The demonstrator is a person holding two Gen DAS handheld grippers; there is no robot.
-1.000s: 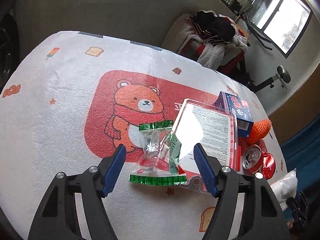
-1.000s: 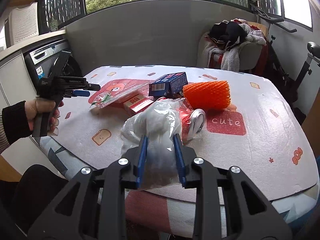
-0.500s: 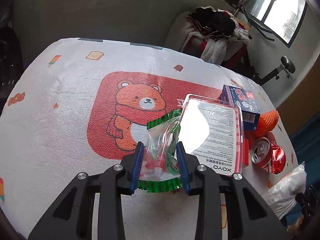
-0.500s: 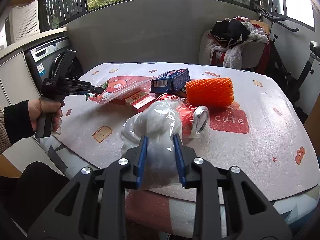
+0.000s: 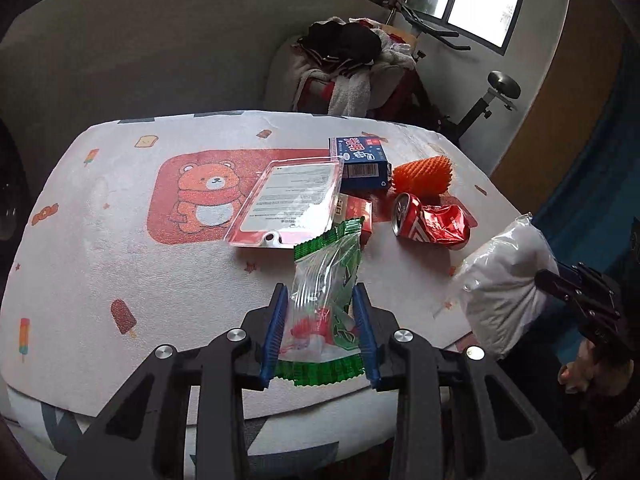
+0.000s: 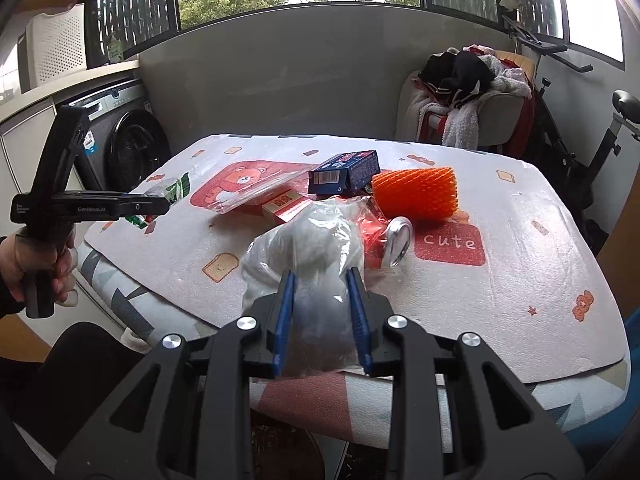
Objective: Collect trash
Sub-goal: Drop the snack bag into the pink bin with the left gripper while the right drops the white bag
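Observation:
My left gripper point(image 5: 320, 330) is shut on a clear snack wrapper with green edges point(image 5: 326, 280) and holds it above the near edge of the table. The wrapper also shows in the right wrist view point(image 6: 170, 192), at the tip of the left gripper point(image 6: 160, 205). My right gripper point(image 6: 322, 316) is shut on a white plastic bag point(image 6: 316, 264), held at the table's front edge; the bag also shows in the left wrist view point(image 5: 506, 280). On the table lie a clear blister pack point(image 5: 292, 200), a crushed red can point(image 5: 432, 222), a blue box point(image 5: 360, 158), an orange foam net point(image 5: 424, 174) and a red carton point(image 5: 358, 210).
The table has a white padded cover point(image 5: 120, 260) with a red bear print. A washing machine point(image 6: 128, 140) stands left of it. A chair piled with clothes point(image 6: 460, 92) and an exercise bike point(image 6: 600, 132) stand behind the table.
My left gripper shut on the green-edged wrapper, lifted it off the table and drew it back toward the near edge. The right gripper kept hold of the white bag.

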